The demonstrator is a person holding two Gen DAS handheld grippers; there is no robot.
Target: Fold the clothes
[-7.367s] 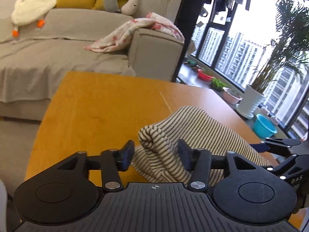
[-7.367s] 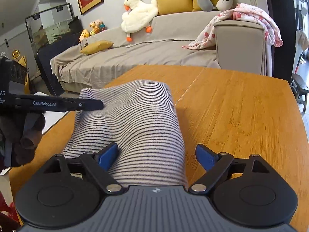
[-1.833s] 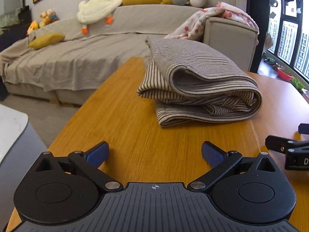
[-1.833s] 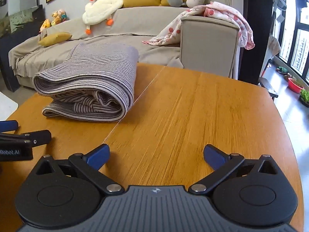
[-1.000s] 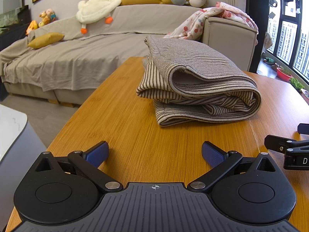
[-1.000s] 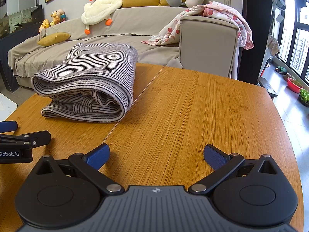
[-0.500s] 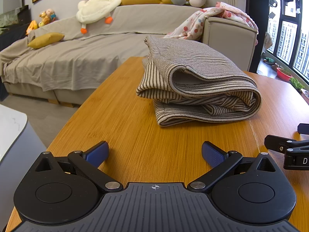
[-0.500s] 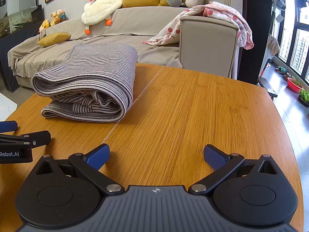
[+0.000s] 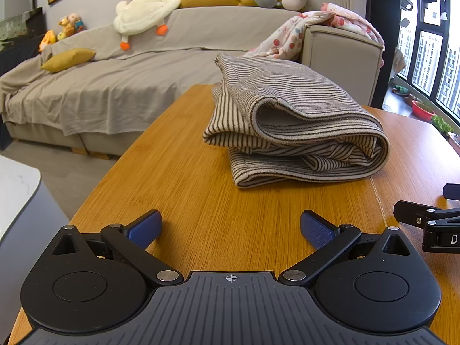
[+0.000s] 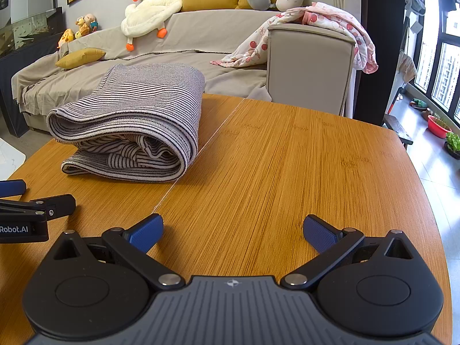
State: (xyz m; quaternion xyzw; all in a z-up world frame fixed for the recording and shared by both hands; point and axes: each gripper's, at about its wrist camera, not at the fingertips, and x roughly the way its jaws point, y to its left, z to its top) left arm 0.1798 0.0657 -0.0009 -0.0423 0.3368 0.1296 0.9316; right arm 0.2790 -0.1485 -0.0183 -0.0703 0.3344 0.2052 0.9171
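Observation:
A striped grey-and-cream garment lies folded in a thick bundle on the wooden table. It also shows in the right wrist view, at the left. My left gripper is open and empty, low over the table, well short of the bundle. My right gripper is open and empty over bare wood to the right of the bundle. Each gripper's fingers show at the edge of the other's view.
A grey sofa with a plush goose, yellow cushions and a pink blanket stands behind the table. Windows and plant pots are at the right. A white counter corner is at the left.

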